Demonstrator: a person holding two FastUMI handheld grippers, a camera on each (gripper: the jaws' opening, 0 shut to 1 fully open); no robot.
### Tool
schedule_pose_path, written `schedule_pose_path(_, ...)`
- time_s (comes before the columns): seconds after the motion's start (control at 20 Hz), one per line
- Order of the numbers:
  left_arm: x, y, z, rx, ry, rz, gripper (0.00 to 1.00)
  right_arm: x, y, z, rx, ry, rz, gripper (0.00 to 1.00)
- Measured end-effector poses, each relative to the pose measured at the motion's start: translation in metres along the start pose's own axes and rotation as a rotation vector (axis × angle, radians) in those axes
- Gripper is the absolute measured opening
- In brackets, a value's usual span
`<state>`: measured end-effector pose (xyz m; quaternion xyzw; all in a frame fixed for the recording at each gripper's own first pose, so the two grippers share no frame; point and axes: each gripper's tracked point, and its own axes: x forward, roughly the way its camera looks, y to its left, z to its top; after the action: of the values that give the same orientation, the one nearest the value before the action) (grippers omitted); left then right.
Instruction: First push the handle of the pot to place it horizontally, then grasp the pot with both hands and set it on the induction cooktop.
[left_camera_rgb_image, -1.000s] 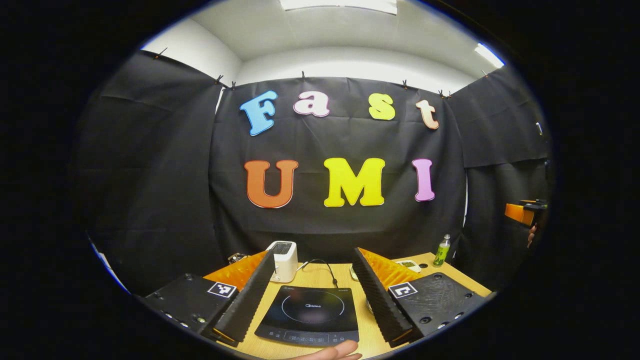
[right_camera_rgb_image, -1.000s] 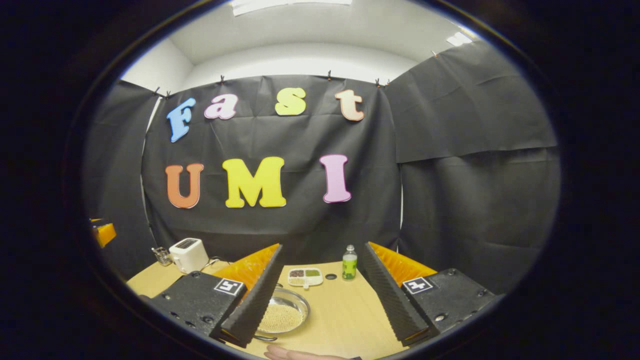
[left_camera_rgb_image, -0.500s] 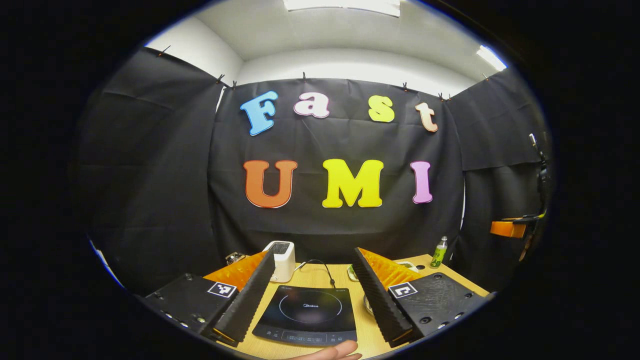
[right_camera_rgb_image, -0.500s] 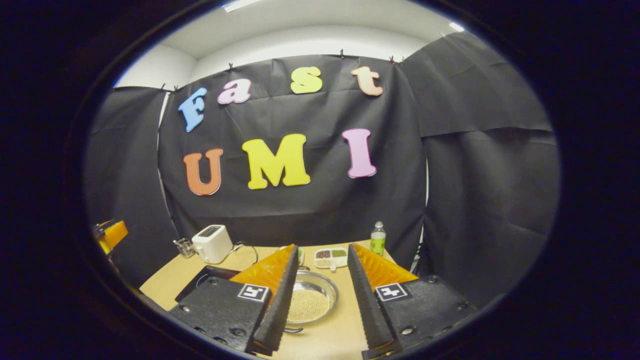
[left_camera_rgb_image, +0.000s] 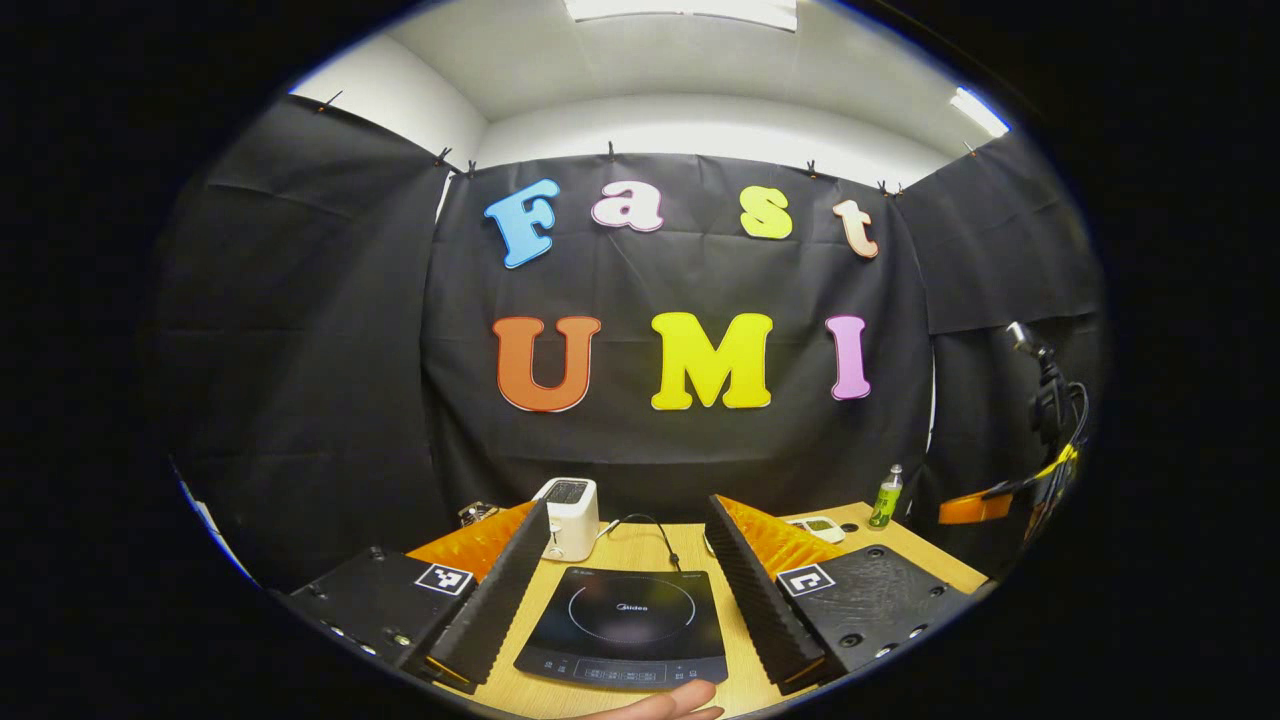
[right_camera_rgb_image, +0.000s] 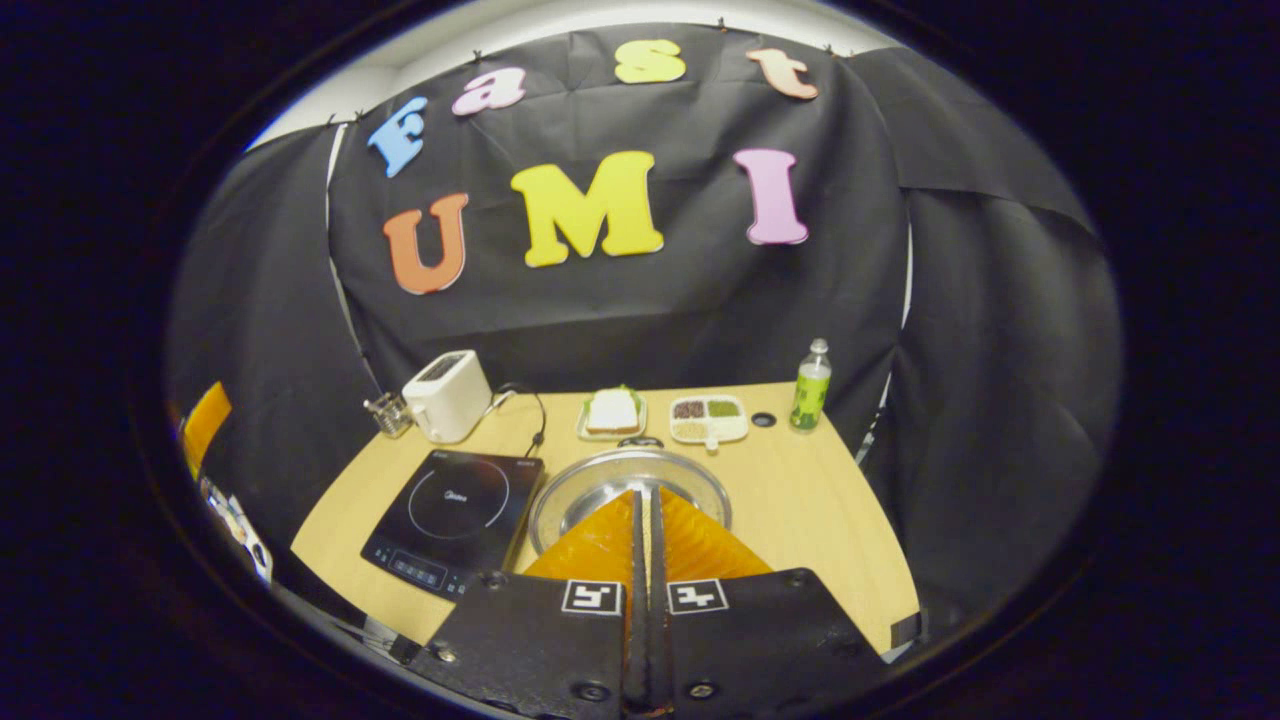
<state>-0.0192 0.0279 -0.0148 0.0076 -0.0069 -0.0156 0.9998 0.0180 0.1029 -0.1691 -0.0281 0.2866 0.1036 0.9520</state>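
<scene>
In the left gripper view, the left gripper (left_camera_rgb_image: 625, 590) hangs above the near edge of the wooden table (left_camera_rgb_image: 640, 548) with its fingers (left_camera_rgb_image: 490, 600) spread wide and nothing between them; the black induction cooktop (left_camera_rgb_image: 625, 625) lies flat on the table in the gap between the two fingers. A white toaster (left_camera_rgb_image: 570, 515) stands behind the cooktop near the back wall, with a dark cable (left_camera_rgb_image: 650, 530) trailing across the wood beside it, and a green bottle (left_camera_rgb_image: 885, 497) stands at the far right corner. A hand (left_camera_rgb_image: 665, 703) shows at the bottom edge, just in front of the cooktop. At the right rim of that view something orange and dark with wires sits low above the table's end, probably the other gripper, though it is too warped to be sure. In the right gripper view, the right gripper (right_camera_rgb_image: 643, 520) has its fingers pressed together, gripping nothing, their tips over the near rim of the pot (right_camera_rgb_image: 600, 480), a wide shallow metal vessel resting on the table just to the right of the cooktop and not on it. Behind the pot lie a plate with a sandwich (right_camera_rgb_image: 612, 412) and a divided tray (right_camera_rgb_image: 708, 417) of grains side by side.
</scene>
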Motion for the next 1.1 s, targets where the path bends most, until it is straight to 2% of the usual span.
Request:
schedule_pose_path(0.35, -0.004, 0.018, -0.008, 0.002, 0.001, 0.022, 0.94, 0.055, 0.061, -0.087, -0.009, 0.293, 0.126, 0.04)
schedule_pose_path(0.7, -0.006, 0.038, -0.013, -0.008, 0.006, 0.056, 0.94, 0.081, 0.101, -0.151, -0.036, 0.461, 0.188, 0.04)
schedule_pose_path(0.85, -0.006, 0.039, -0.015, -0.006, 0.005, 0.052, 0.95, 0.093, 0.101, -0.168, -0.044, 0.503, 0.168, 0.01)
schedule_pose_path(0.9, -0.007, 0.038, -0.017, -0.006, 0.007, 0.048, 0.95, 0.096, 0.1, -0.171, -0.038, 0.514, 0.161, 0.05)
schedule_pose_path(0.95, -0.008, 0.039, -0.018, -0.004, 0.009, 0.048, 0.95, 0.101, 0.098, -0.172, -0.029, 0.526, 0.155, 0.01)
schedule_pose_path(1.1, -0.01, 0.04, -0.02, 0.003, 0.007, 0.046, 0.95, 0.111, 0.088, -0.18, -0.006, 0.539, 0.118, 0.03)
